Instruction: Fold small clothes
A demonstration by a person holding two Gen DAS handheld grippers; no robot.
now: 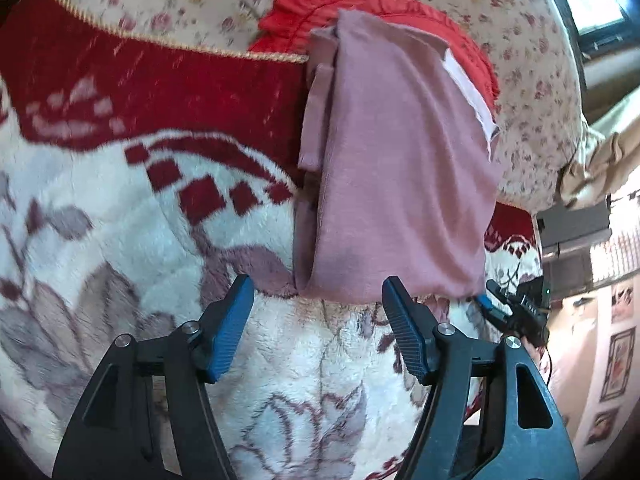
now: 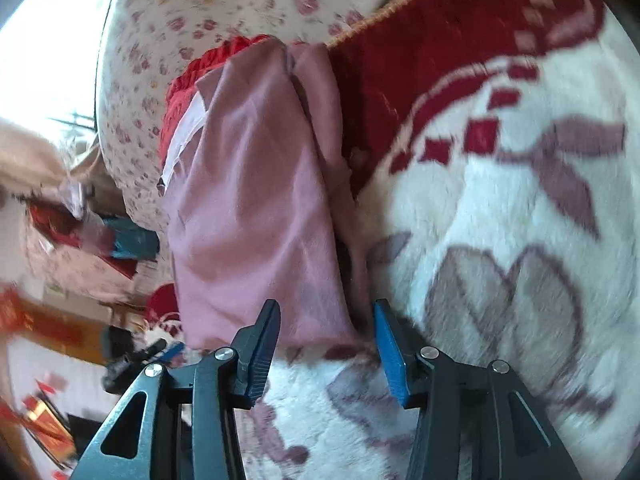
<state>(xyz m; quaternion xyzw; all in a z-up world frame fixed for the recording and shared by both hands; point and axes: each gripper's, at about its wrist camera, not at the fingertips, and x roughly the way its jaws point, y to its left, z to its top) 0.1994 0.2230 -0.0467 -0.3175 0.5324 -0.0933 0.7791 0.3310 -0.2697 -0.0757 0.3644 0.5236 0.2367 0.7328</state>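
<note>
- Blue-padded fingers of the left gripper point(image 1: 318, 294) stand wide apart with nothing between them, just short of the near hem of the mauve garment point(image 1: 400, 168).
- Likewise the right gripper point(image 2: 325, 320) is spread and empty; its tips sit at the garment's point(image 2: 256, 200) near edge, and whether they touch the cloth is unclear.
- That mauve garment lies folded into a long narrow strip running away from both cameras, with a thinner folded layer showing along one long side.
- A pale pink inner lining point(image 1: 470, 92) peeks out at the far corner of the strip.
- Under its far end sits a red ruffled garment point(image 1: 312, 16), partly covered by the mauve one.
- Both rest on a plush blanket point(image 1: 120, 220), white with mauve leaves and a dark red border.
- Beyond the blanket's edge lies a cream sheet with small roses point(image 1: 532, 92).
- In the left wrist view the right gripper point(image 1: 508, 312) shows at the strip's near corner.
- Room clutter in the right wrist view is too blurred to name.
</note>
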